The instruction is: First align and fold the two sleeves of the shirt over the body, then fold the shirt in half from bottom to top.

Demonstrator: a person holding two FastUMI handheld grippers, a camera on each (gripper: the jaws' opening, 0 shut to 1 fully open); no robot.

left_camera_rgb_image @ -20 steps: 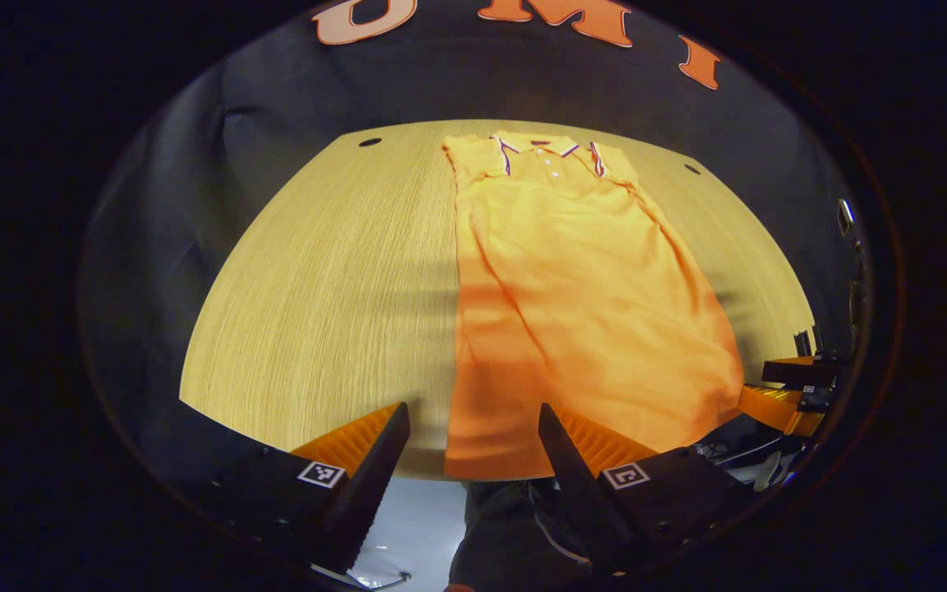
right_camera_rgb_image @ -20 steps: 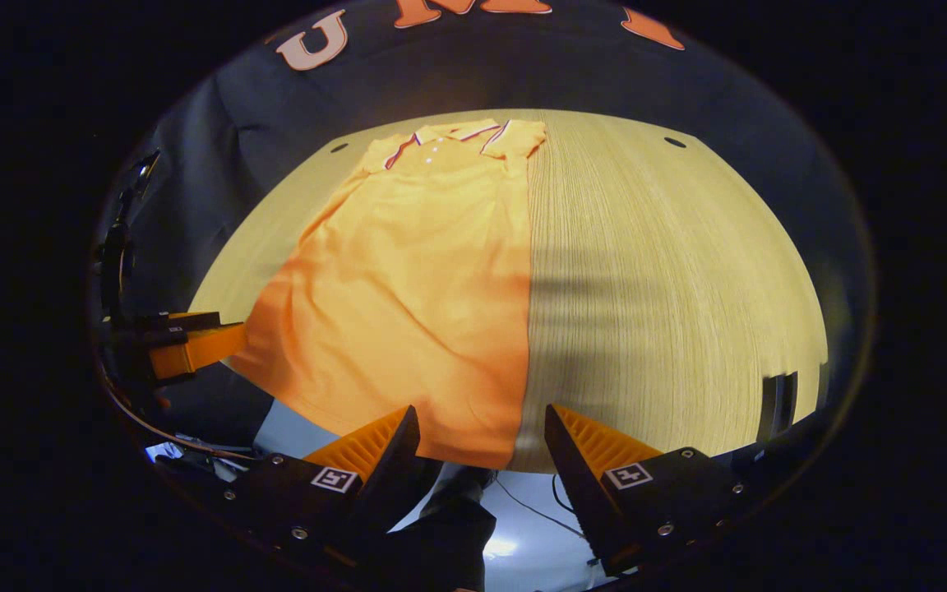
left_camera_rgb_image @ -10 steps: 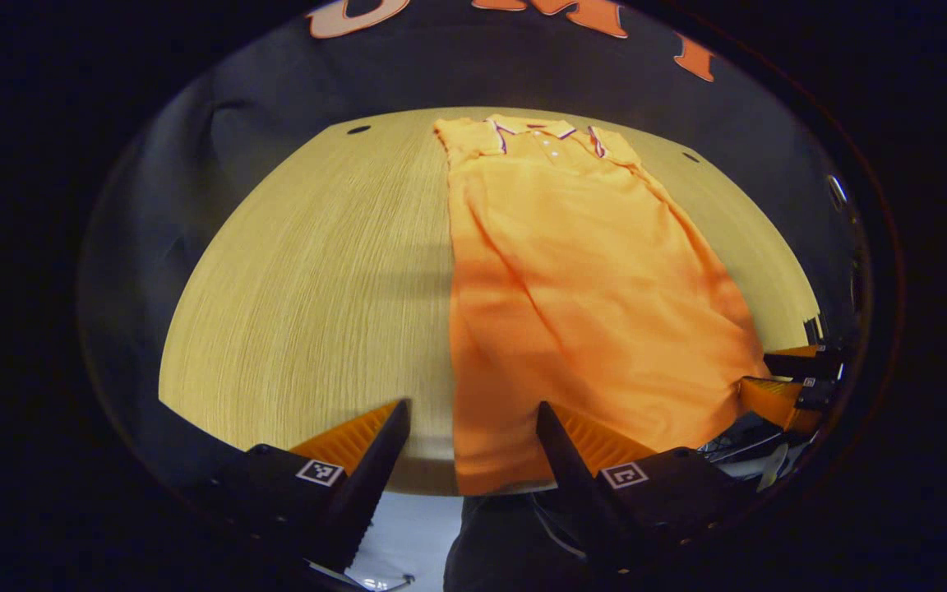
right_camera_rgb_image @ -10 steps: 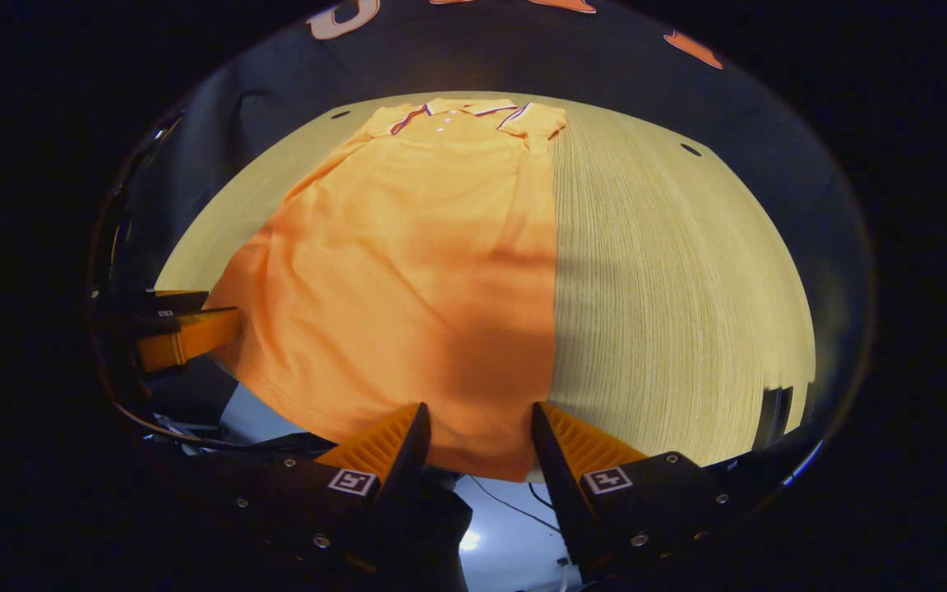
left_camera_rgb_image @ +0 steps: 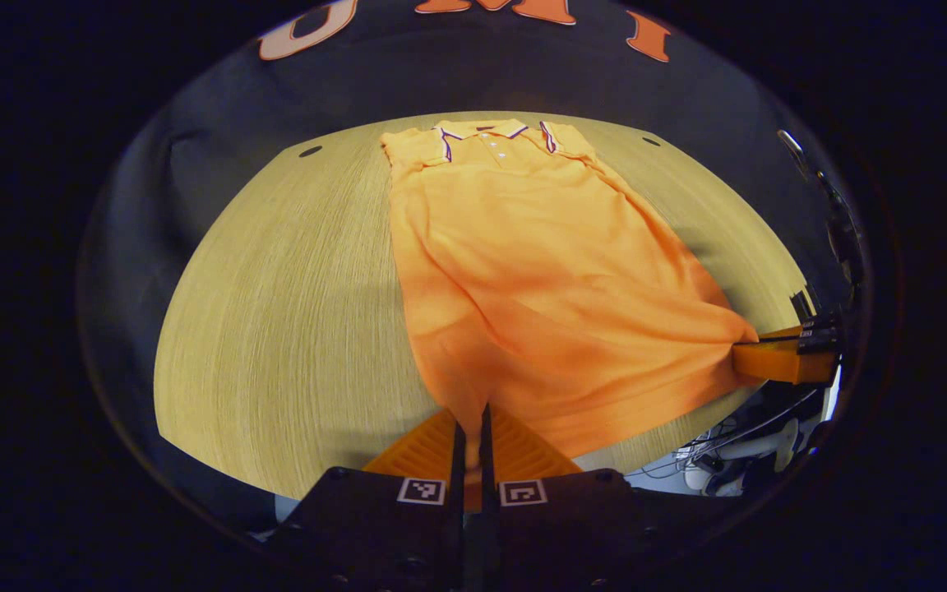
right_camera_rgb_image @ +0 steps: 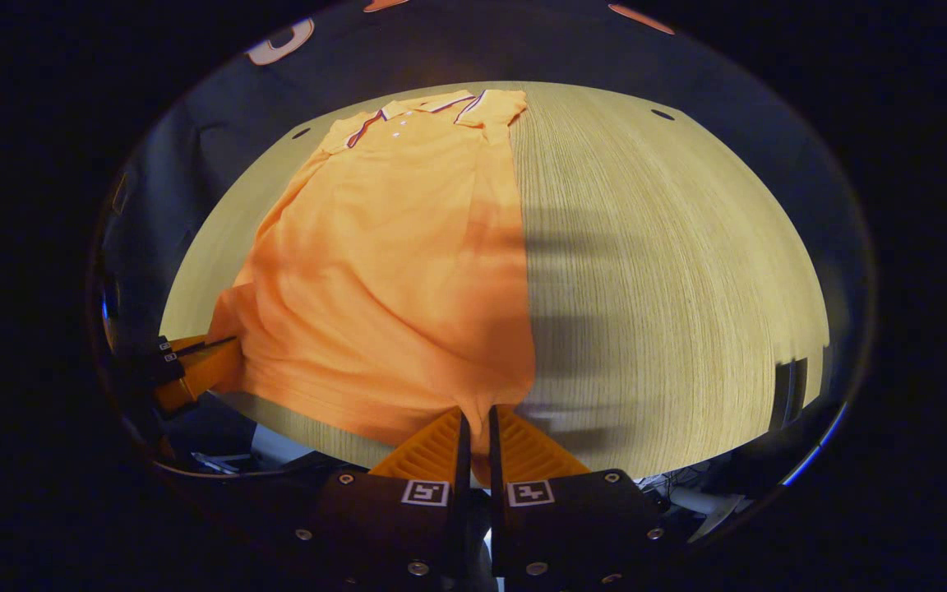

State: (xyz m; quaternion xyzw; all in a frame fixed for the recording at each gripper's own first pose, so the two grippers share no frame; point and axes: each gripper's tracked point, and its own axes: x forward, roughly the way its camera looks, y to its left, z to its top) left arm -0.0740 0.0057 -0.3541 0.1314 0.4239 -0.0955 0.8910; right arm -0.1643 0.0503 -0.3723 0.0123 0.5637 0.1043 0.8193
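Left gripper (left_camera_rgb_image: 472, 427): ribbed fingers on black blocks, each carrying a square coded tag. Right gripper (right_camera_rgb_image: 473, 432): same build, screws at six o'clock.

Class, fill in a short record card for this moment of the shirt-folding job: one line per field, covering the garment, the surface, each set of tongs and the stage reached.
Garment: orange polo shirt, collar at the far end, sleeves already folded over the body
Surface: wooden table
Left tongs: shut on the shirt's bottom hem
Right tongs: shut on the bottom hem at the other corner
Hem: bunched at both grips
Stage: bottom-to-top fold not yet made
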